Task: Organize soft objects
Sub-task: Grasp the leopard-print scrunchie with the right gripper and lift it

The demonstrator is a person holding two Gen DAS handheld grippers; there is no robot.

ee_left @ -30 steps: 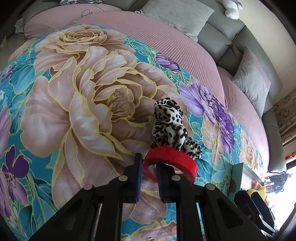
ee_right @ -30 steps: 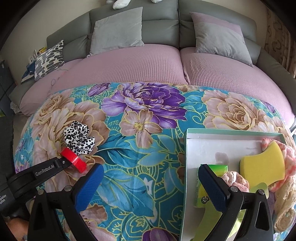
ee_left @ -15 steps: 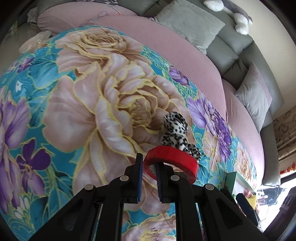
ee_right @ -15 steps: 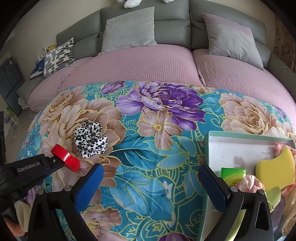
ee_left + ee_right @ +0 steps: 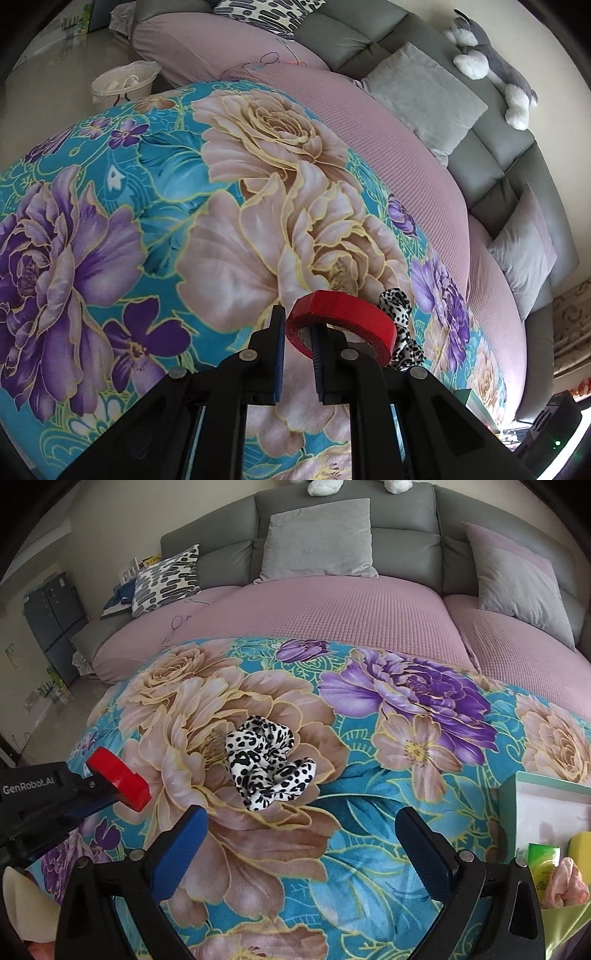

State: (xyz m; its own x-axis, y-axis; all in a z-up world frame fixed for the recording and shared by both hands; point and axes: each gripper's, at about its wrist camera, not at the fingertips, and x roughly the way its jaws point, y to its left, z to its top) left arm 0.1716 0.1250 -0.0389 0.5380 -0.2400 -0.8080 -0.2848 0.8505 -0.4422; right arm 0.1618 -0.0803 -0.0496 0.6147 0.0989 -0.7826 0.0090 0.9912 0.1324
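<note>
My left gripper (image 5: pixel 297 334) is shut on the near wall of a red tape roll (image 5: pixel 343 325) and carries it above the floral blanket (image 5: pixel 110 229). From the right wrist view the same left gripper (image 5: pixel 105 794) and red tape roll (image 5: pixel 120 779) hang at the left. A black-and-white leopard-print scrunchie (image 5: pixel 267 762) lies on a pink flower of the blanket, ahead of my right gripper (image 5: pixel 301 834). That gripper is open with nothing between its blue pads (image 5: pixel 184 830). In the left wrist view the scrunchie (image 5: pixel 400 332) peeks out from behind the tape.
A mint-edged white box (image 5: pixel 546 812) at the right holds a yellow sponge, a green packet and pink cloth. Grey cushions (image 5: pixel 319 539) and a patterned pillow (image 5: pixel 166 578) line the sofa back. A white basket (image 5: pixel 122 83) stands on the floor beyond the blanket's left edge.
Both grippers swung left. The left one rose and rolled with the tape, so the scrunchie slid behind it. In the right view the scrunchie came to the centre and the box slid to the right edge.
</note>
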